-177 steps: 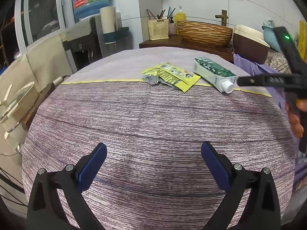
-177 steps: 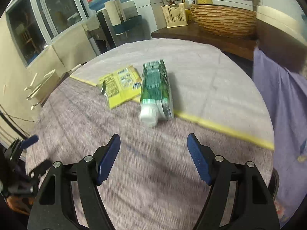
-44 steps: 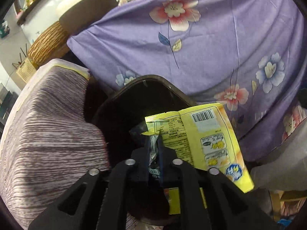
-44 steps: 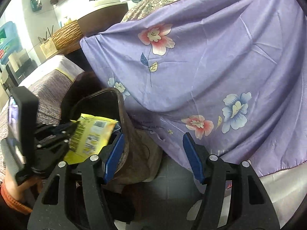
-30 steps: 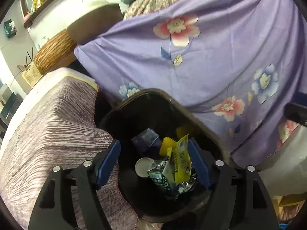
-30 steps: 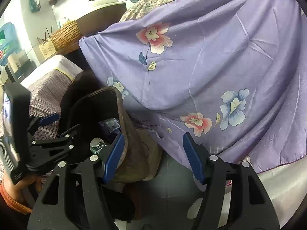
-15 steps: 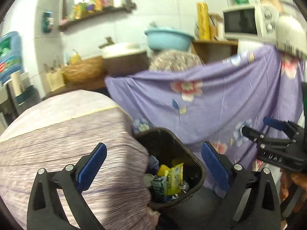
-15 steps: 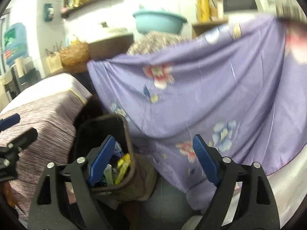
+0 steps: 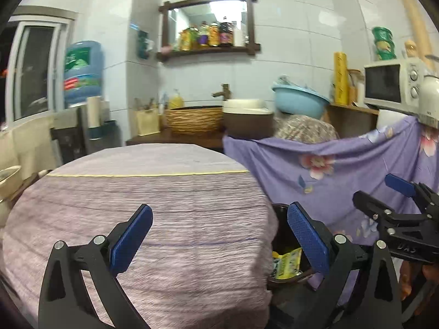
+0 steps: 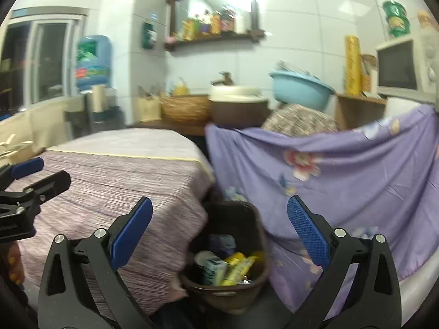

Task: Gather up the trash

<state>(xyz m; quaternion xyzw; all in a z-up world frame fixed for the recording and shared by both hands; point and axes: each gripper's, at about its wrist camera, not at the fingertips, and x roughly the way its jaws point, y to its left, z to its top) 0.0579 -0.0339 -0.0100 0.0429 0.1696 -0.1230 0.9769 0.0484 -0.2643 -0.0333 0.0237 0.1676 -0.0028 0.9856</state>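
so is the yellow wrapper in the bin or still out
In. The yellow wrapper lies inside the bin beside a green carton.

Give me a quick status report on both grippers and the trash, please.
Left gripper open, empty. Right gripper open, empty. Yellow wrapper and green carton inside brown trash bin. Nothing blocking.

Bin (image 10: 255, 275) mouth open above, table (image 10: 123, 181) and cloth (image 10: 343, 181) flanking

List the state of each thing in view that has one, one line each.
Left gripper: open, holding nothing.
Right gripper: open, holding nothing.
Dark brown plastic trash bin: upright, lidless, trash inside.
Yellow snack wrapper: lying in the bin.
Green-and-white carton: in the bin, beside the wrapper.
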